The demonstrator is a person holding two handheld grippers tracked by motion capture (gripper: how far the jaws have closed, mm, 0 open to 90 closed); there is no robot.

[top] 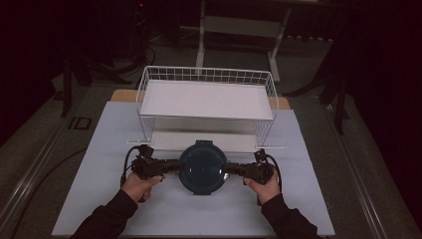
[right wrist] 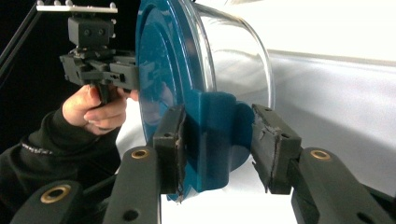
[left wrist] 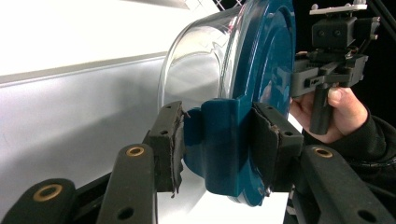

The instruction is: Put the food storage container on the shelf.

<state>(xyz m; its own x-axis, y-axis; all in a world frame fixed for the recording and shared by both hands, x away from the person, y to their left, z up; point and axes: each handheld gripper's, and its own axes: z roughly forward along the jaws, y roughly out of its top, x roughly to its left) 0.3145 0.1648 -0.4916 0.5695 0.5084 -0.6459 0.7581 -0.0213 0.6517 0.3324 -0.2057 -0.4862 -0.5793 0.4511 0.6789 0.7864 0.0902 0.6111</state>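
On the pale sheet that covers the table [top: 99,199], just in front of the white wire rack with its flat white shelf [top: 206,99], sits the round clear-walled container with the dark teal lid [top: 202,167], and I hold it from both sides. My left gripper [top: 171,165] meets its left edge and my right gripper [top: 230,169] its right edge, my hands [top: 141,185] low behind them.

From above, the container looks like a flat dark disc. My left gripper view gives what that hides: the clear wall [left wrist: 196,70] curving away under the lid, and my two pads clamped on a teal latch tab [left wrist: 219,144] at the rim. My right gripper view shows the matching tab [right wrist: 215,140] on the other side; the left pad [right wrist: 170,147] presses against it, while the right pad [right wrist: 271,144] stands just beside it, and whether it touches I cannot tell.

The container's far edge lies near the rack's lower front rail [top: 204,148]. The sheet is bare to either side and toward me; beyond the table edges the room is dark.
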